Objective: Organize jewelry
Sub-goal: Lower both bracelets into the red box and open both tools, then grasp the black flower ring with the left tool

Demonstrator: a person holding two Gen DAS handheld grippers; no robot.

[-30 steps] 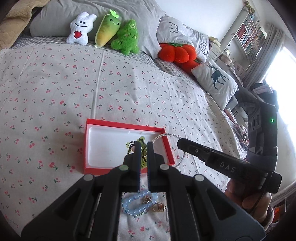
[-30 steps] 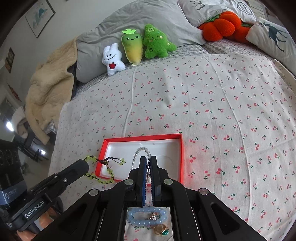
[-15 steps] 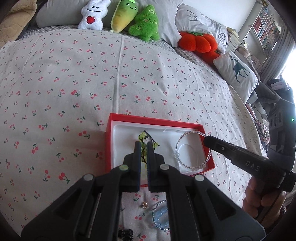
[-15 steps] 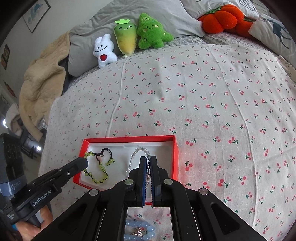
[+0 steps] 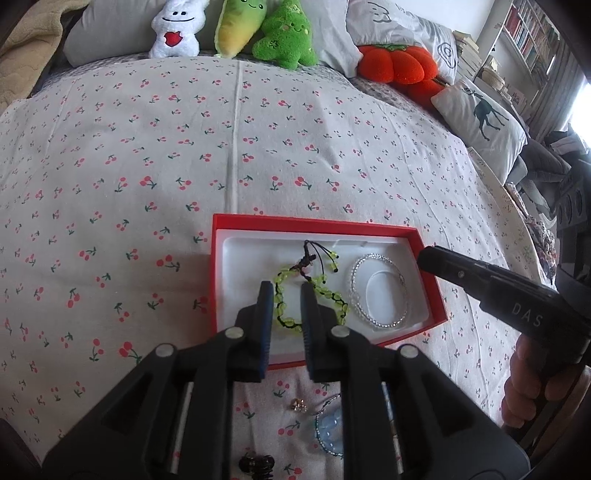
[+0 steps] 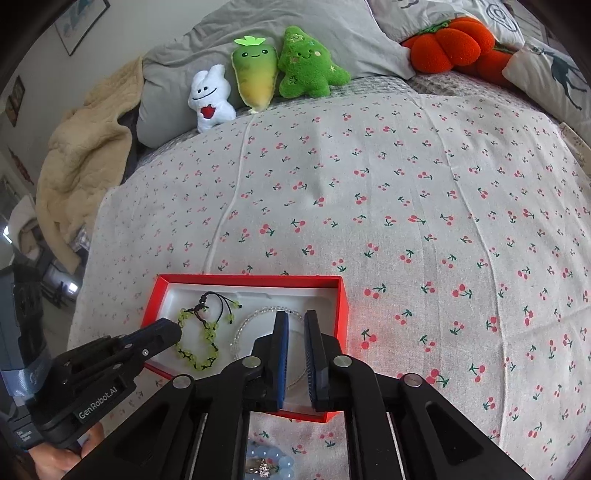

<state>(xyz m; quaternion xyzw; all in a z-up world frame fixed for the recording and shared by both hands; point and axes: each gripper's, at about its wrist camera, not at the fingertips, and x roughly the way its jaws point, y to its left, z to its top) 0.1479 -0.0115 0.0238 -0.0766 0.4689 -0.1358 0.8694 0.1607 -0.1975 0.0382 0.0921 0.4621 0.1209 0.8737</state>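
With both pieces deposited side by side in the red tray (image 5: 430,273) on the bed, the left tongs (image 5: 287,295) are opening off the green bead bracelet (image 5: 314,295) and the right tongs (image 6: 295,325) off the crystal bangle (image 5: 378,291), gripping nothing.

place: home bedroom | evidence: cherry-print bedspread (image 5: 258,147), pillows (image 6: 295,37), plush toys (image 5: 236,26), bookshelf (image 5: 524,40)

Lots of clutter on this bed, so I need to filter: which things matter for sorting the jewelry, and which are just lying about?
Job:
red box
green bracelet
clear bracelet
blue bracelet
ring
dark clip

Lying about:
plush toys
orange cushion
deer pillow
beige blanket
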